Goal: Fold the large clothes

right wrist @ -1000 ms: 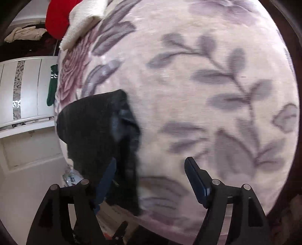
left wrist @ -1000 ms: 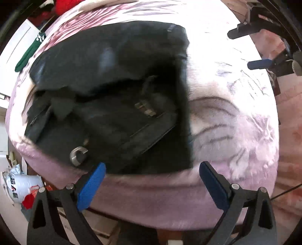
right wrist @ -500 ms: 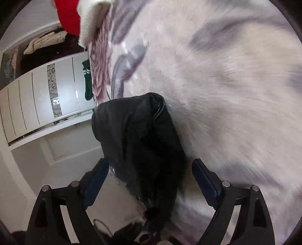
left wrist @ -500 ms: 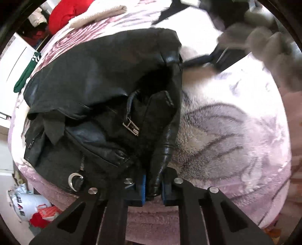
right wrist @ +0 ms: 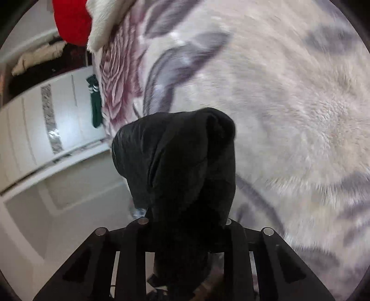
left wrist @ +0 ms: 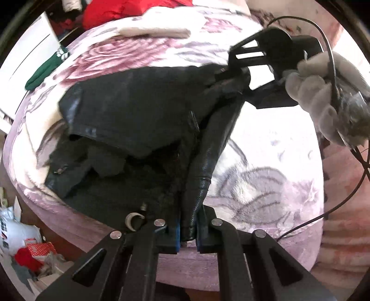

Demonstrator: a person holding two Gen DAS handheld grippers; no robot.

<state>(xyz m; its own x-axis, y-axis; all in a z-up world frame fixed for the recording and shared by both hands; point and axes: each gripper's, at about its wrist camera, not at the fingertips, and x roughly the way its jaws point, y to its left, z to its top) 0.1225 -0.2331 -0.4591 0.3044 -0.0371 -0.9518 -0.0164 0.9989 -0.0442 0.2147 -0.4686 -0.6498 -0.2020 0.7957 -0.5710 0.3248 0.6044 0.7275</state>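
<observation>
A black leather jacket [left wrist: 138, 120] lies crumpled on a floral fleece blanket [left wrist: 266, 185] covering a bed. My left gripper [left wrist: 187, 233] is shut on the jacket's near edge, close to a silver ring buckle [left wrist: 134, 220]. My right gripper [left wrist: 229, 74], held by a gloved hand [left wrist: 323, 97], is shut on the jacket's far edge. In the right wrist view the gripper [right wrist: 187, 229] clamps a bunched fold of the jacket [right wrist: 182, 166], which hangs over and hides its fingertips. The edge between both grippers is lifted off the blanket.
A red garment [left wrist: 129, 11] and a cream garment [left wrist: 157, 30] lie at the bed's far end. A green garment [left wrist: 44, 69] hangs off the left side by a white wardrobe [right wrist: 34, 129]. Bags and clutter [left wrist: 25, 250] lie on the floor at left.
My left gripper shut on the jacket's near edge. My right gripper came in over the far edge and shut on it. The jacket edge has been lifted and stretched between them.
</observation>
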